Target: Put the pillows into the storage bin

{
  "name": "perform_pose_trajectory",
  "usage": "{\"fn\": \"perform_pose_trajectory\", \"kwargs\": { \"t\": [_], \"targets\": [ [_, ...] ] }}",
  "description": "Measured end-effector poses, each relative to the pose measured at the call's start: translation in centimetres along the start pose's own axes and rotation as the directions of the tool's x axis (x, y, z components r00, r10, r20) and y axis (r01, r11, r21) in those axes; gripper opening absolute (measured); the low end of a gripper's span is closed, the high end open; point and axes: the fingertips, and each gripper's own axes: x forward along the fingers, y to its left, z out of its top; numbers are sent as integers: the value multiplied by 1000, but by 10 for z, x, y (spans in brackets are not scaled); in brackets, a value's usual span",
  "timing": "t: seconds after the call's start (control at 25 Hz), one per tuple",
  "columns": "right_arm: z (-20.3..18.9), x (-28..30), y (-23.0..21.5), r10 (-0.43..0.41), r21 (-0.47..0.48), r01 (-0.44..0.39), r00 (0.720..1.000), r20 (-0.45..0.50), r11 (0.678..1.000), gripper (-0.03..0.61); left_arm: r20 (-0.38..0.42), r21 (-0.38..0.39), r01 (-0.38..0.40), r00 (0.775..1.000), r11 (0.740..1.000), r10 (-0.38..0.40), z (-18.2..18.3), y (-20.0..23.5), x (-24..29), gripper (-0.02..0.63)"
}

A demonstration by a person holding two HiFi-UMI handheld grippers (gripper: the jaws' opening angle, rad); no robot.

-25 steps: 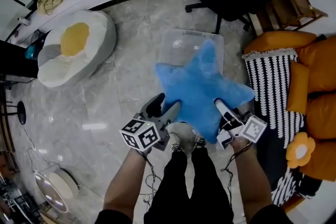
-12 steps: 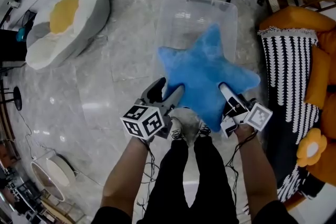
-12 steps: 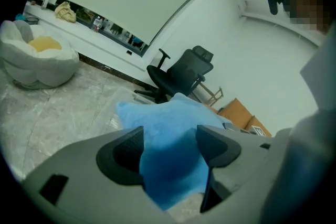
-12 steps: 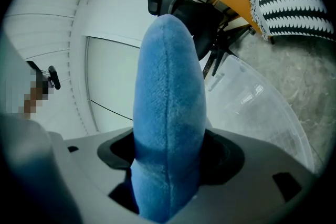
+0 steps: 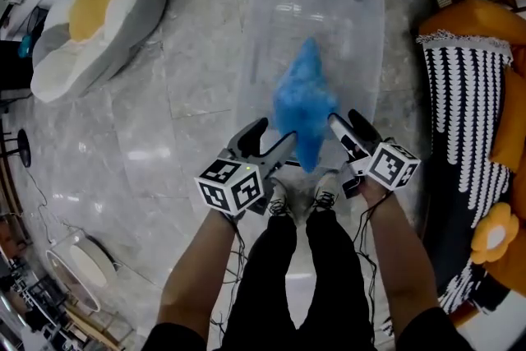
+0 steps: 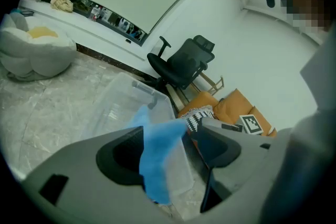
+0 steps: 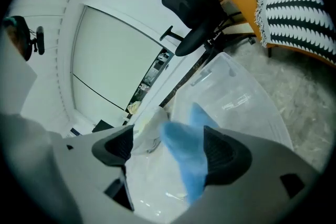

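One blue plush star-shaped pillow stands edge-on inside the clear plastic storage bin, toward its near edge. Left hand-held gripper is wide. Right hand-held gripper has just been opening. Pillow points lie loose between both. Judged light, soft and squashy: pinch a point.

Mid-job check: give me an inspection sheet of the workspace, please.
Surface: glossy marble floor.
Job's things: blue star pillow on edge in the clear storage bin; egg pillow on the floor, left.
Clutter: nothing seen near the bin.
Grippers: left tongs open; right tongs have just been opening; pillow between each pair, not clamped.
Cables: thin black leads hang beside both forearms.
Surroundings: orange sofa, striped throw, flower cushion, office chair.
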Motion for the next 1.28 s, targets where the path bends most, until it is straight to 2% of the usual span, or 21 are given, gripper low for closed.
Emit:
{"fn": "perform_pose_trajectory", "kwargs": {
  "t": [0.2,0.56,0.68,0.72,0.76,0.8,0.84,0.96,1.0,1.28],
  "targets": [
    [-7,0,-8,-29,11,29,1000,4,1000,416,-3,0,10,1000,1000,-10,2,3,2,322],
    [-10,1,10,-18,-23,18,1000,-22,1000,362,6,10,19,1000,1000,-19,20,-1,-2,322],
    [-3,-2,20,-32,-84,30,999,-27,996,282,2,21,30,1000,999,-30,27,-9,-5,321],
    [-1,-4,24,-43,-115,40,999,-29,993,201,0,26,31,1000,999,-31,29,-12,-7,321],
    [1,-7,28,-55,-151,49,998,-35,987,106,-4,35,30,1000,999,-30,31,-15,-9,306],
    [3,-9,33,-63,-188,54,997,-44,981,37,-8,48,26,1000,999,-25,34,-18,-11,262],
    [5,-12,39,-67,-221,53,996,-55,974,3,-10,63,19,1000,998,-18,37,-22,-13,209],
    [11,-20,59,-61,-289,35,995,-81,957,3,-3,102,-1,1000,995,1,49,-35,-22,39],
    [14,-24,66,-58,-305,30,995,-83,952,3,2,113,-5,1000,994,5,54,-40,-26,16],
    [49,-59,122,-12,-320,-4,999,-48,947,3,24,212,4,1000,977,-9,91,-98,-59,5]
  ]
}}
